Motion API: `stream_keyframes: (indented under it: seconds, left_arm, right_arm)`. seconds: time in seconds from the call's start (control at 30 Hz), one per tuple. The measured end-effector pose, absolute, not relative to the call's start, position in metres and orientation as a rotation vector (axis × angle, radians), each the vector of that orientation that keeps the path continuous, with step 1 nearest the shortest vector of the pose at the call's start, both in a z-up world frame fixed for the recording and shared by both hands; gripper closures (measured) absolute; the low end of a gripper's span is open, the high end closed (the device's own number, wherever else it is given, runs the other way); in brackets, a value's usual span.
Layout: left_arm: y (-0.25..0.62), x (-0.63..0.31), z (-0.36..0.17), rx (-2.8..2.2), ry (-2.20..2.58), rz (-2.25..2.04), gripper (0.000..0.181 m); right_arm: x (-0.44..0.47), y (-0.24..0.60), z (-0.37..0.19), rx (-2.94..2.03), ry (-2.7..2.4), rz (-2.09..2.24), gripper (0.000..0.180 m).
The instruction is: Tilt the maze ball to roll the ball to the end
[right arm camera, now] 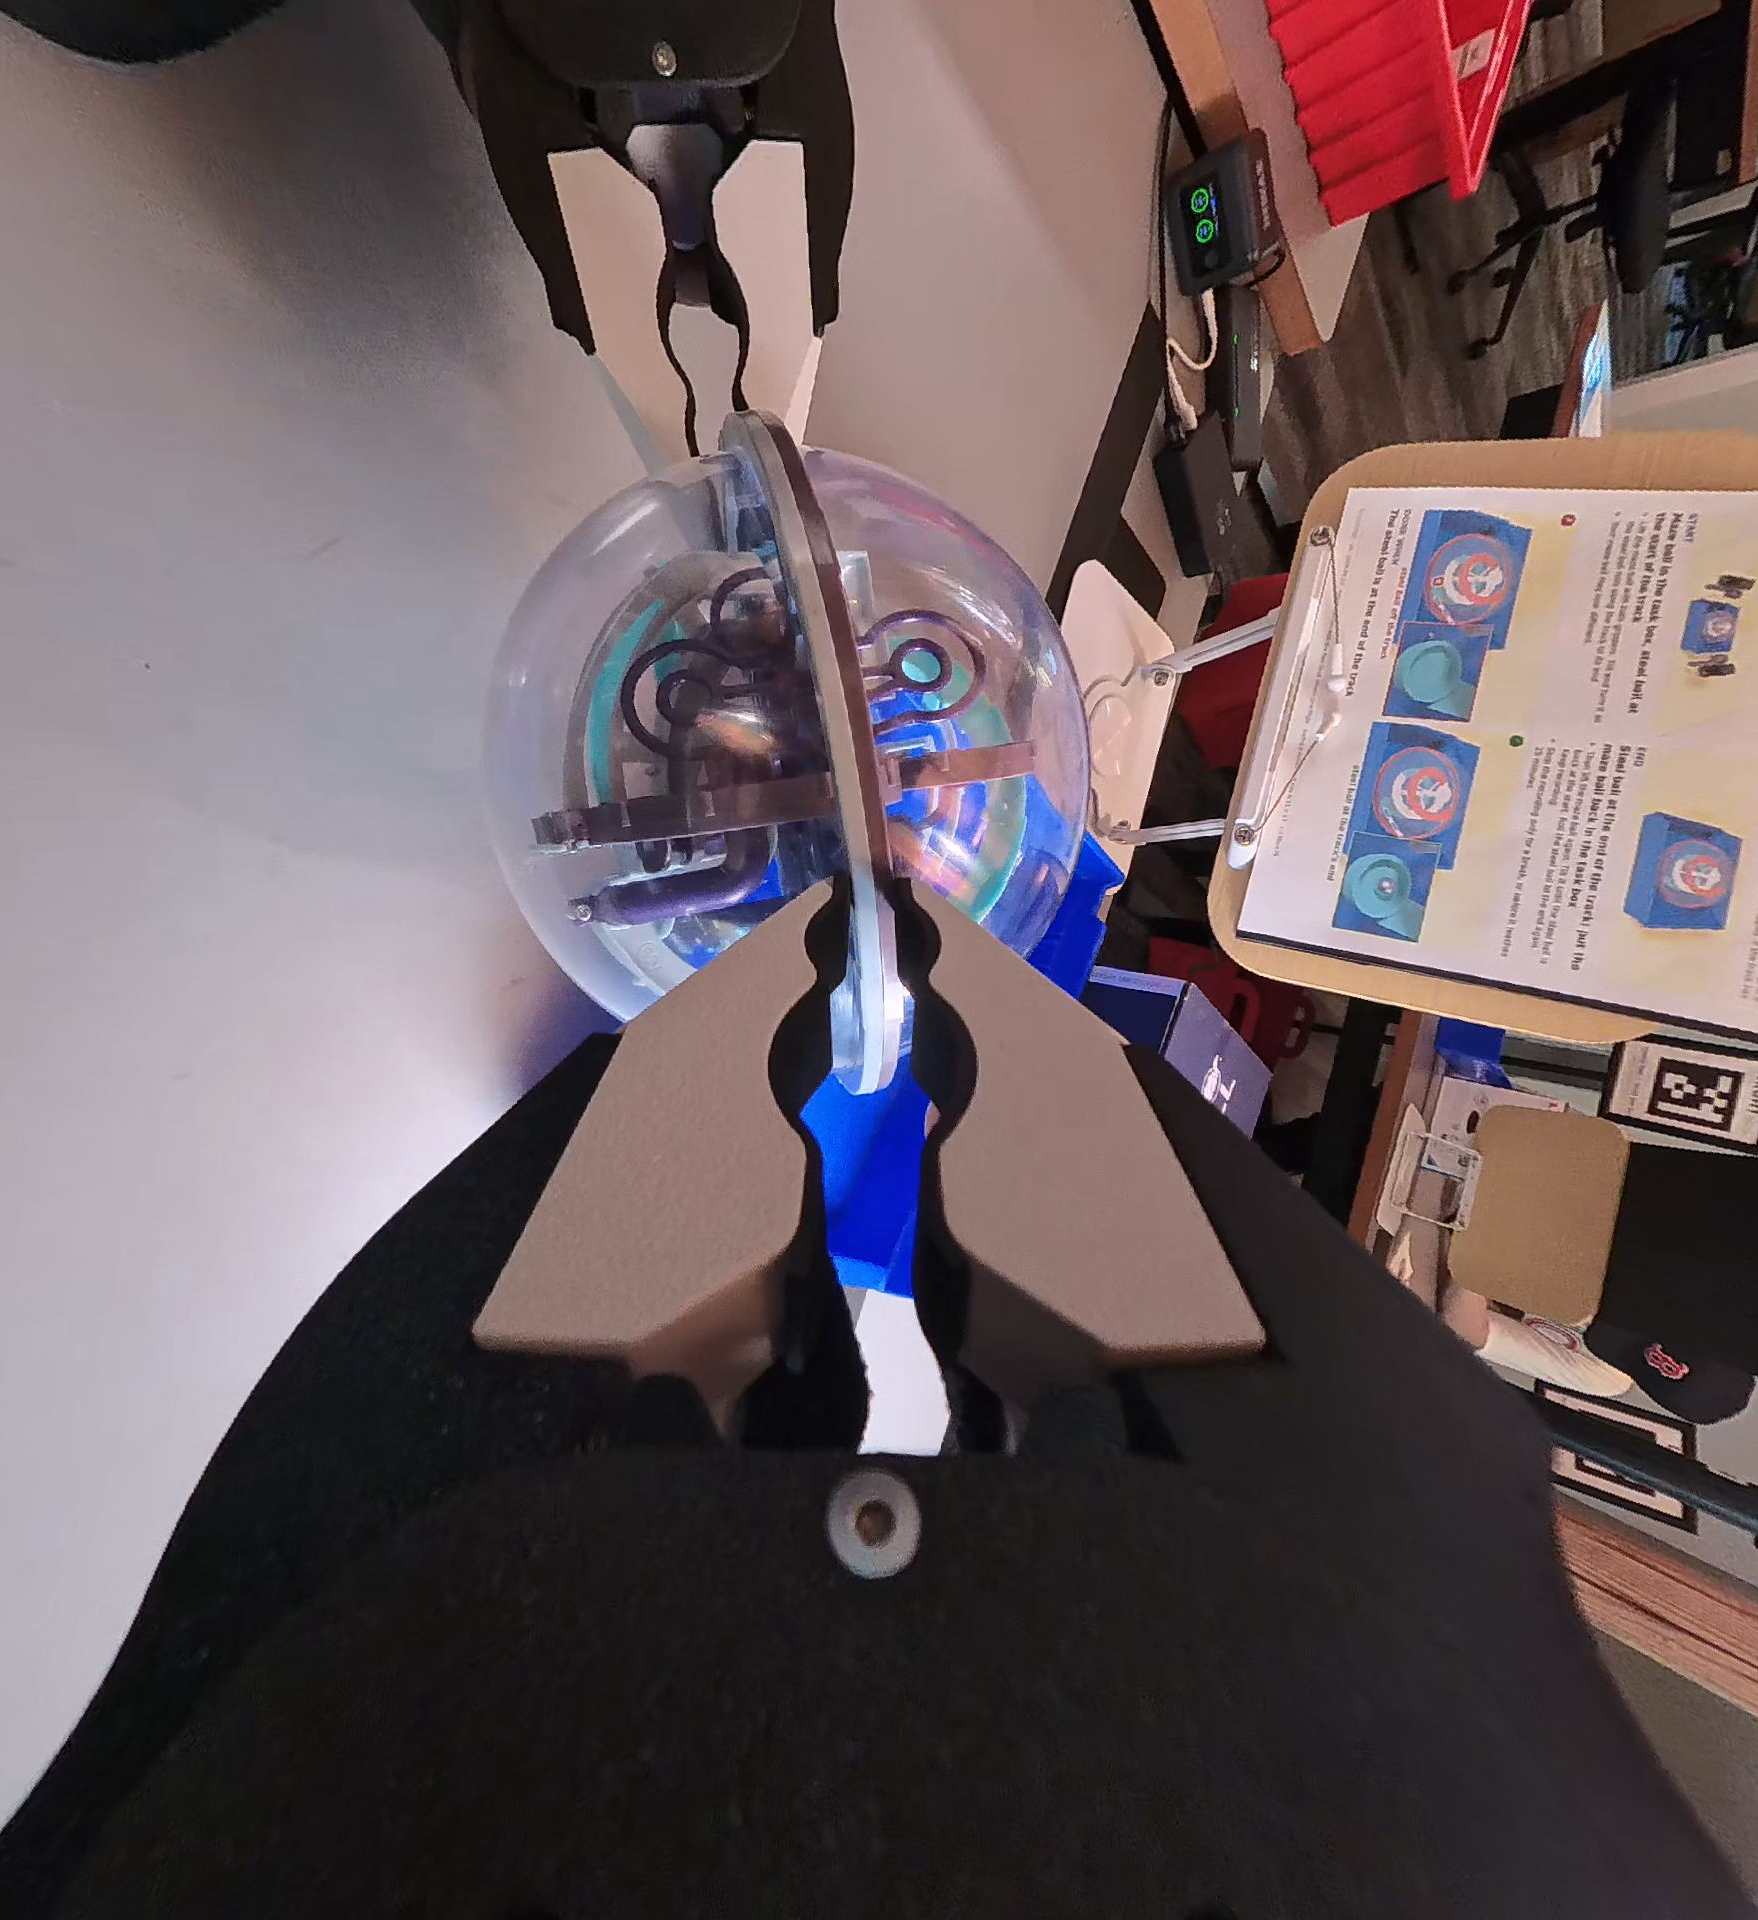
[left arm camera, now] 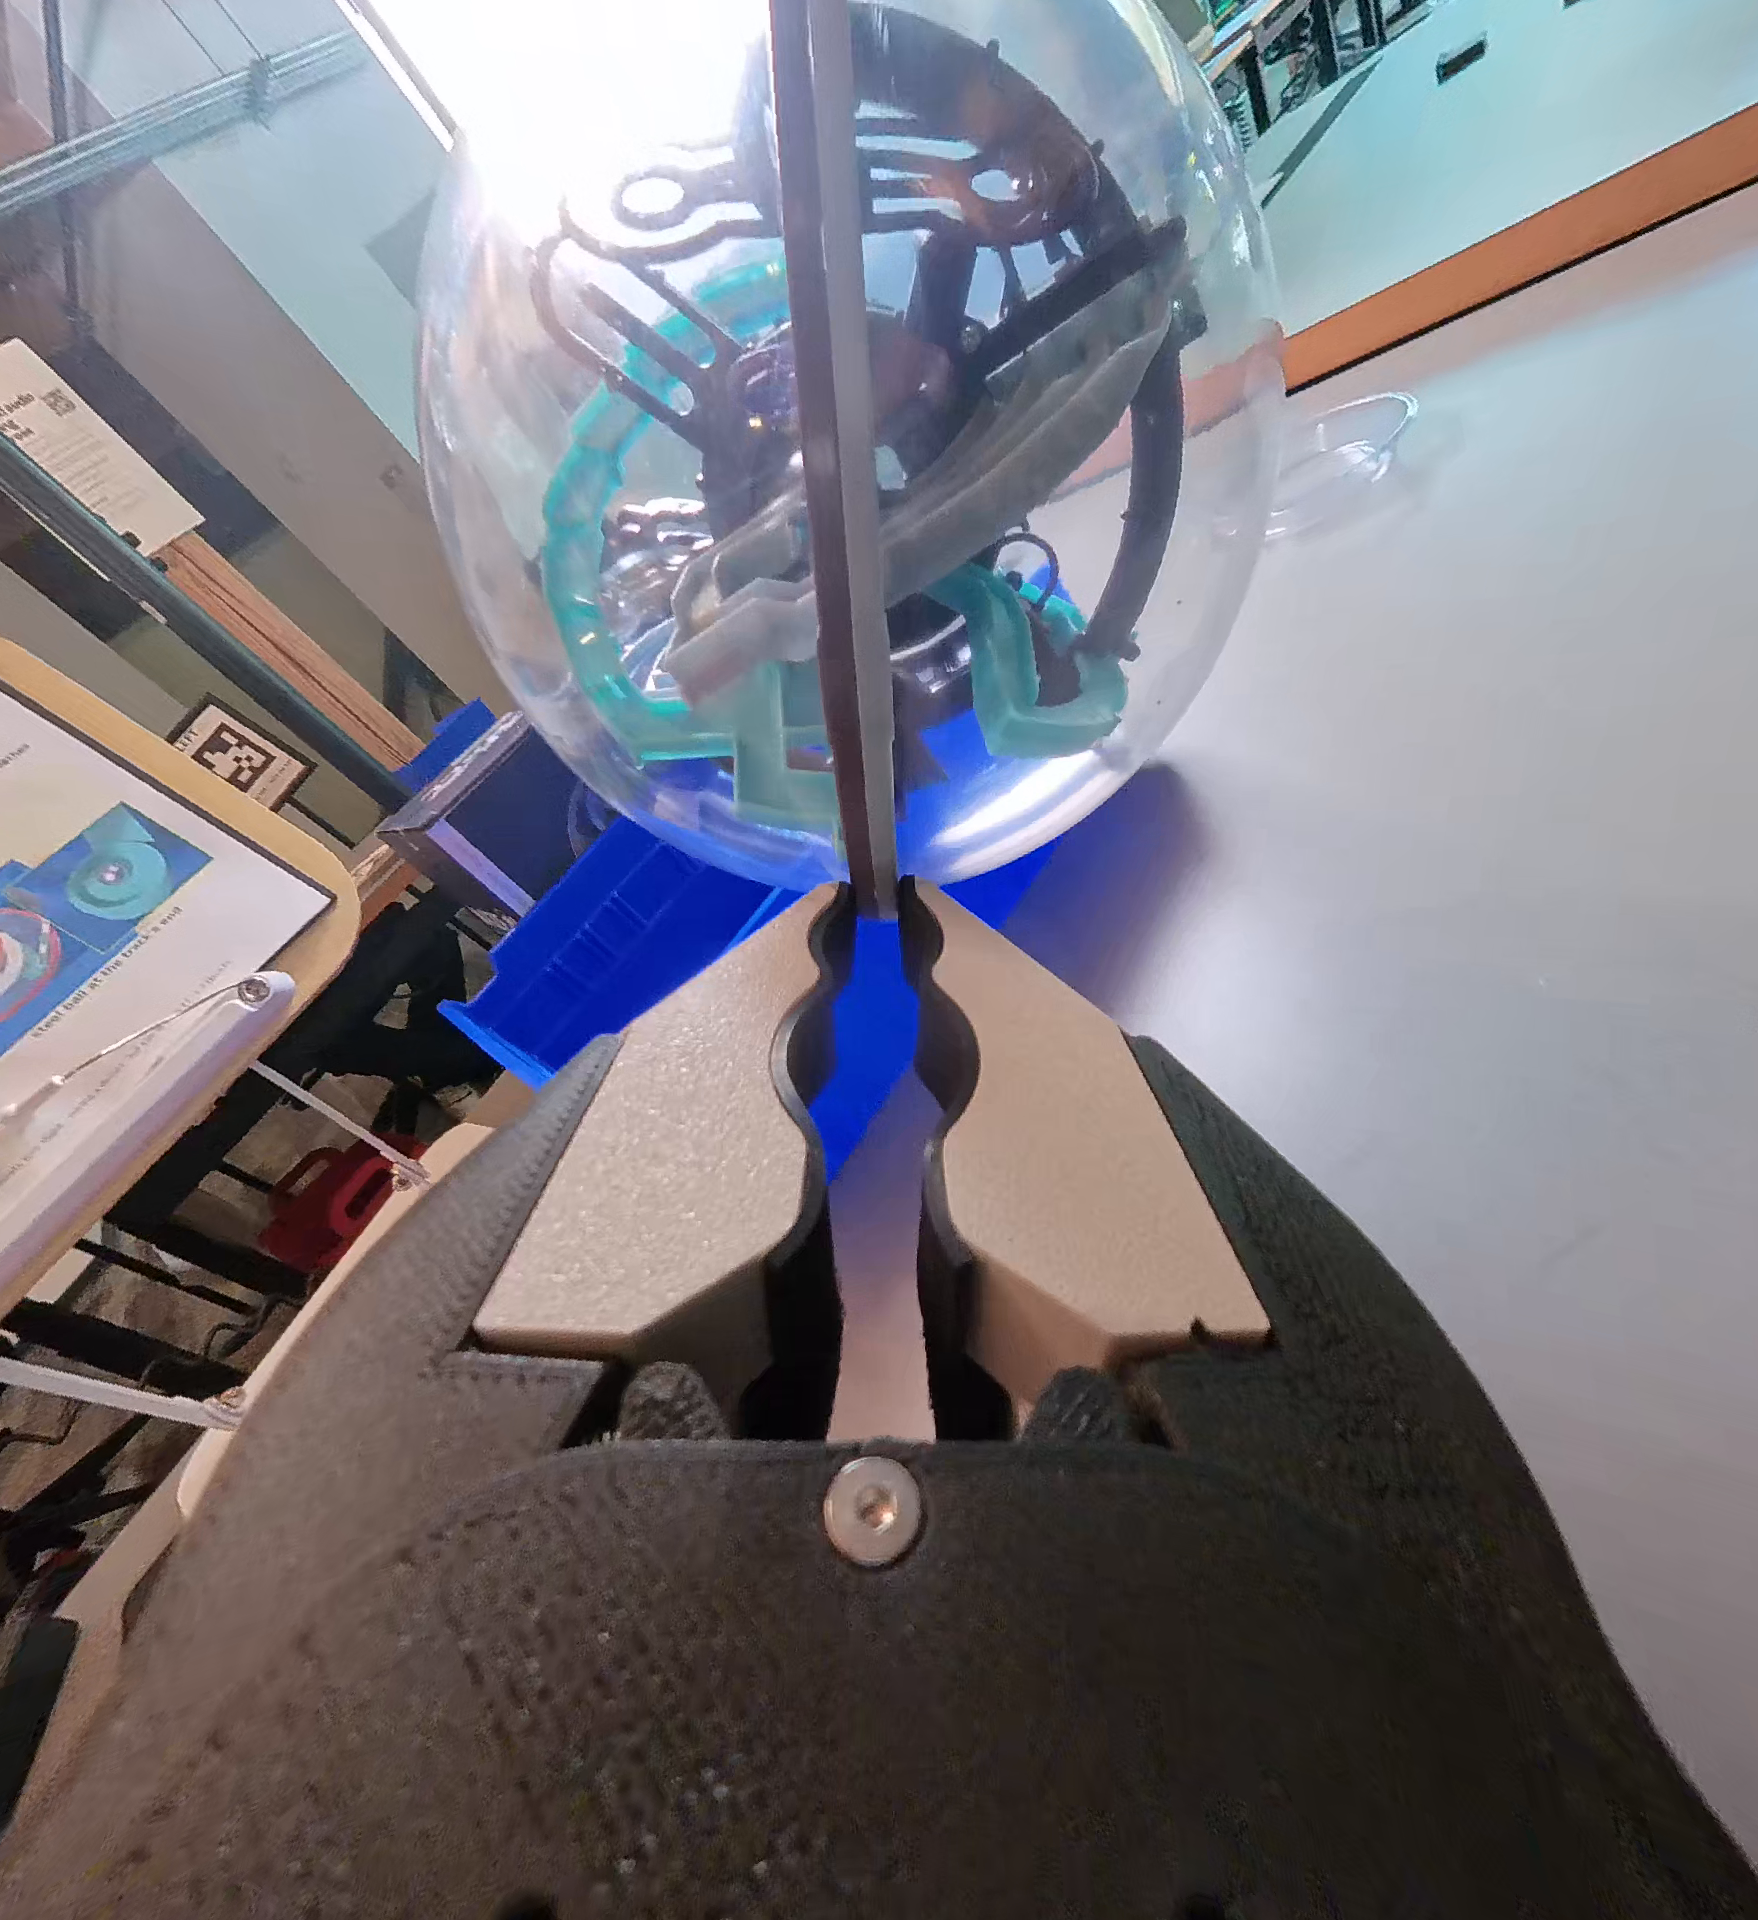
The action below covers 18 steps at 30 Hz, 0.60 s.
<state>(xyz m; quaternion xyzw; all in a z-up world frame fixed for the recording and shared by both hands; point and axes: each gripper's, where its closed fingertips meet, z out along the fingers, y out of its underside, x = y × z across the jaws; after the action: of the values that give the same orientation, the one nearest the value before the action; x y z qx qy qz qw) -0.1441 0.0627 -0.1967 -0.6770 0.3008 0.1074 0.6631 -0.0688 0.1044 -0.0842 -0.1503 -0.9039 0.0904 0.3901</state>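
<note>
The maze ball (left arm camera: 1010, 416) is a clear sphere with teal and black tracks inside and a flat rim (left arm camera: 833, 520) around its middle. It is held tilted just above a blue box (left arm camera: 605, 935). My left gripper (left arm camera: 873, 899) is shut on the near edge of the rim. In the right wrist view the maze ball (right arm camera: 646, 727) fills the centre, and my right gripper (right arm camera: 870, 914) is shut on its rim (right arm camera: 833, 675). The left gripper (right arm camera: 714, 426) shows at the top of that view, pinching the opposite edge. I cannot make out the small steel ball.
The grey table (left arm camera: 1477, 831) stretches to the right, with a clear plastic stand (left arm camera: 1353, 457) on it behind the sphere. An instruction board (left arm camera: 75, 935) stands at the left, also seen in the right wrist view (right arm camera: 1529, 748). The blue box (right arm camera: 859, 1195) lies below the sphere.
</note>
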Motion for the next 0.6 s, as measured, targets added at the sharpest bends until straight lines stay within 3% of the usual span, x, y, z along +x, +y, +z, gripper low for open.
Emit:
stream_keyframes:
  seconds: [0.6]
  left_arm:
    - [0.041, -0.156, -0.158, -1.421, 0.689, 0.36, 0.175]
  right_arm:
    - [-0.065, 0.08, -0.058, -0.349, -2.228, 0.139, 0.173]
